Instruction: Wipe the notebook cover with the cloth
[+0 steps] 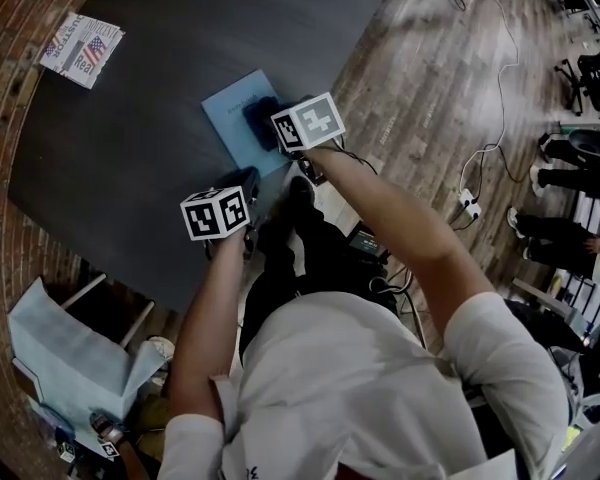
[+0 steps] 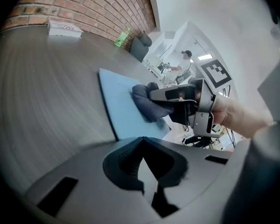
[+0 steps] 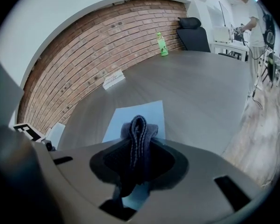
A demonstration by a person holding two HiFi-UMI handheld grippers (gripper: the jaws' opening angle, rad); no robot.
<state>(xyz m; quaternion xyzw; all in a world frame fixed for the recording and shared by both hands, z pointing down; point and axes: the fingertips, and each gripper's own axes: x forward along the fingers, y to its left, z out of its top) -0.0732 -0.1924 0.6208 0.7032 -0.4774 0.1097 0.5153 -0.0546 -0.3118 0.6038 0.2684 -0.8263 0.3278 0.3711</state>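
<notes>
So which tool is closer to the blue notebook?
Right. The right tool holds the dark cloth down on the notebook; the left tool, shut and empty, sits by its near corner.

Overhead head view, all views share notebook [image 1: 230, 118]

Cloth [image 3: 138, 127] lies on notebook [image 3: 151, 110] — notebook on table [image 3: 200, 78].

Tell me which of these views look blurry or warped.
Head view: dim, floorboards bow outward. Left gripper view: table smeared, black corners. Right gripper view: cloth crisp, brick wall bends into an arch.
</notes>
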